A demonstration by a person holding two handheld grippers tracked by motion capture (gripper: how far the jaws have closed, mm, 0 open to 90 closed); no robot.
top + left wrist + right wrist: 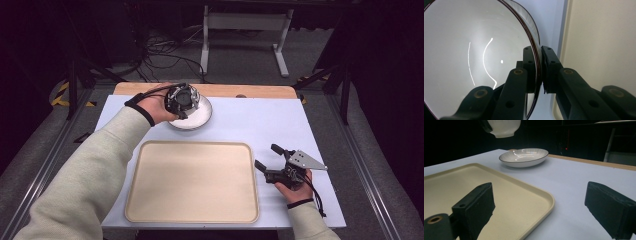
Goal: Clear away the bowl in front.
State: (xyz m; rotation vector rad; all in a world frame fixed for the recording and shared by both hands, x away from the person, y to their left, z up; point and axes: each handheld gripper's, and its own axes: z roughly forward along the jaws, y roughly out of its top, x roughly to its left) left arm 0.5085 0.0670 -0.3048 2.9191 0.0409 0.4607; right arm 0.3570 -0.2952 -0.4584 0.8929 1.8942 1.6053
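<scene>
Left gripper view: left gripper [540, 50] jaws narrow, clamped on the bowl [474, 55] rim, one jaw inside the bowl, the other outside.
Bowl: white, glossy inside, dark line along the rim; it takes up the left of the left gripper view.
Bowl position: in the right gripper view the bowl [502, 127] hangs in the air, above the plate [524, 157] and apart from it. Outside is ribbed.
Beside the left jaws: tray [604, 45] at the right of the left gripper view, with a strip of table [551, 20] between it and the bowl.
Right gripper view: right gripper [539, 195] jaws wide apart, nothing between them.
Ahead of the right jaws: near corner of the tray [499, 190], cream with a raised rim and bare; past it the table [579, 177].
Plate: white, shallow, dark rim line, flat on the table beyond the tray.
High view, left: hand and left gripper [182, 100] over the plate [197, 117], at the far left of the table [260, 120].
High view, right: right gripper [266, 156] low by the table, just right of the tray [192, 182], jaws pointing toward the far left.
Tray position: centre of the near half of the table.
</scene>
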